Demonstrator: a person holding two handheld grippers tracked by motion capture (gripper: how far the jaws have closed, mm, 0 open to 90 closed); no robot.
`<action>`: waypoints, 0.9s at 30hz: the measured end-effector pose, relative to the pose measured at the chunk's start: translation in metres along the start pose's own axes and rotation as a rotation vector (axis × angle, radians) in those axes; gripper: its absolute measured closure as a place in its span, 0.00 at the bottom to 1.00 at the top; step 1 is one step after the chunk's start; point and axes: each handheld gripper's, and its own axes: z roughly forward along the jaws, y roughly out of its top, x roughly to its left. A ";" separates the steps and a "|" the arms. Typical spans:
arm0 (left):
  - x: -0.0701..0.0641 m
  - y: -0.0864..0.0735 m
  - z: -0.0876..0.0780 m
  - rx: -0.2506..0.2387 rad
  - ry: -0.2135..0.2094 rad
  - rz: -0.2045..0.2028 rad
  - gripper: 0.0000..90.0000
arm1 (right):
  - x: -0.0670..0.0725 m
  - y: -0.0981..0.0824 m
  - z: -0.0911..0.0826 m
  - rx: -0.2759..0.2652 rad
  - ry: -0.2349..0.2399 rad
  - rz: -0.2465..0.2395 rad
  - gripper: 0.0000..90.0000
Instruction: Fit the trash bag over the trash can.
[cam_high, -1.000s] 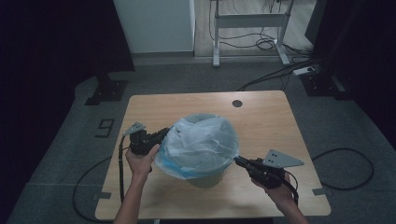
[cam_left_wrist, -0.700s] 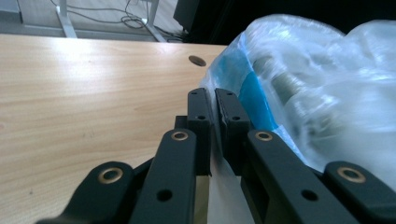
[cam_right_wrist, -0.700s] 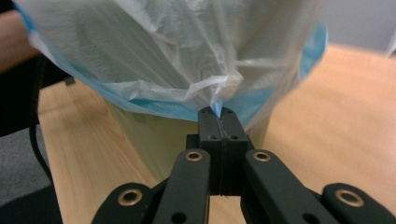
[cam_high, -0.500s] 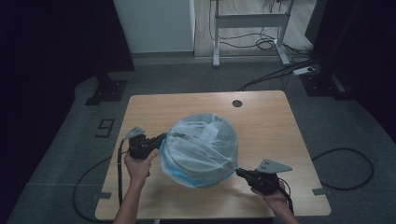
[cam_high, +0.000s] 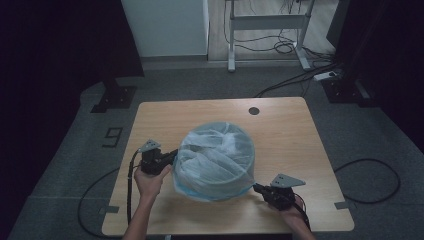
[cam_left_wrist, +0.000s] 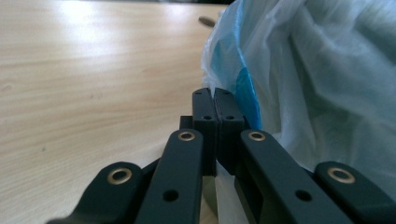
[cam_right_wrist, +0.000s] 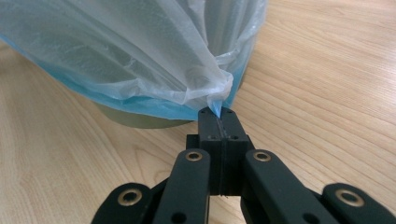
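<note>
Since a second ago: plastic bag (cam_high: 216, 161) pulled lower over the bin (cam_right_wrist: 135, 119), right gripper (cam_high: 258, 188) dropped toward the tabletop, left gripper (cam_high: 171, 156) barely shifted, its jaws just finishing closing on film. Largest first: wooden table (cam_high: 290, 130) beneath everything. Translucent bluish-white bag near table centre, draped over the bin, whose olive base peeks out under the blue hem. Left of the bag, left gripper clamped together on the bag's edge. At the bag's near right, right gripper pinched tight on a gathered fold of film, low above the wood.
</note>
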 end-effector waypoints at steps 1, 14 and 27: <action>-0.001 0.000 0.000 0.009 0.005 0.004 0.99 | -0.001 0.000 -0.001 -0.007 -0.002 0.005 0.99; 0.007 -0.021 0.003 0.006 0.004 -0.057 0.99 | -0.006 0.000 -0.006 -0.036 -0.008 0.027 0.99; 0.011 -0.024 -0.013 -0.091 0.062 -0.046 0.67 | -0.008 0.000 -0.012 -0.101 -0.055 0.051 0.72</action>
